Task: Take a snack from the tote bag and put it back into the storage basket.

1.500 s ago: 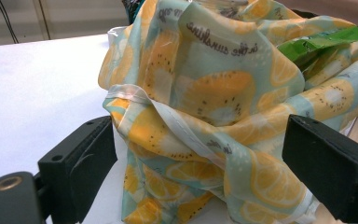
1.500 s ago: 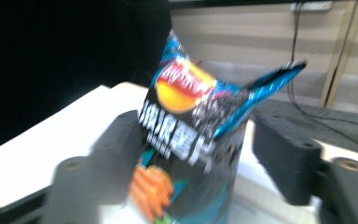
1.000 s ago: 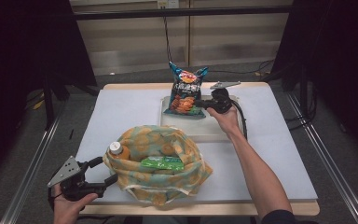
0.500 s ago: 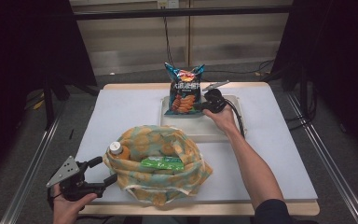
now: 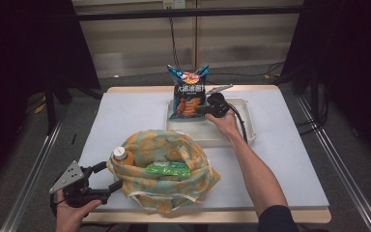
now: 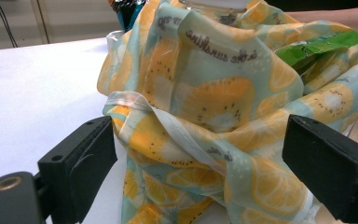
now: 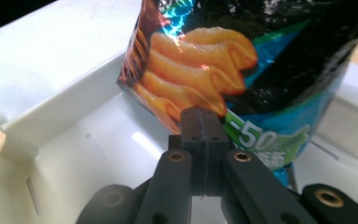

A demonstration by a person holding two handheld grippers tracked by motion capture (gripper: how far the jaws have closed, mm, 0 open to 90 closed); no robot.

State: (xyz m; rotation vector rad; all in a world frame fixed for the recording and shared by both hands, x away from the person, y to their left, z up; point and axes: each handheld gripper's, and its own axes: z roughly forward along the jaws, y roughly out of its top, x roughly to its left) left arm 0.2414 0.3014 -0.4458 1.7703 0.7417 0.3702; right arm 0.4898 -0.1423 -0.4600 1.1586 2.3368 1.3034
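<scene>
Over the white tray (image 5: pixel 249 126) at the far side of the table (image 5: pixel 125 121), the right gripper (image 5: pixel 207 109) is clenched on the lower edge of a snack bag (image 5: pixel 187 93), its two black jaws pressed flat together in the right gripper view with the foil pinched between them (image 7: pixel 203 122). That bag (image 7: pixel 242 56) hangs upright, its bottom corner just above the tray's floor (image 7: pixel 88 154). Near the front left corner, the left gripper (image 5: pixel 102 186) is released, its jaws spread wide on either side of a fold of the fruit-print cloth bag (image 5: pixel 164 174), which the left gripper view shows bunched between them (image 6: pixel 200 116) without either pad pressing on it. Inside the cloth bag lie a bottle with a white cap (image 5: pixel 121 154) and a green packet (image 5: pixel 168 169).
</scene>
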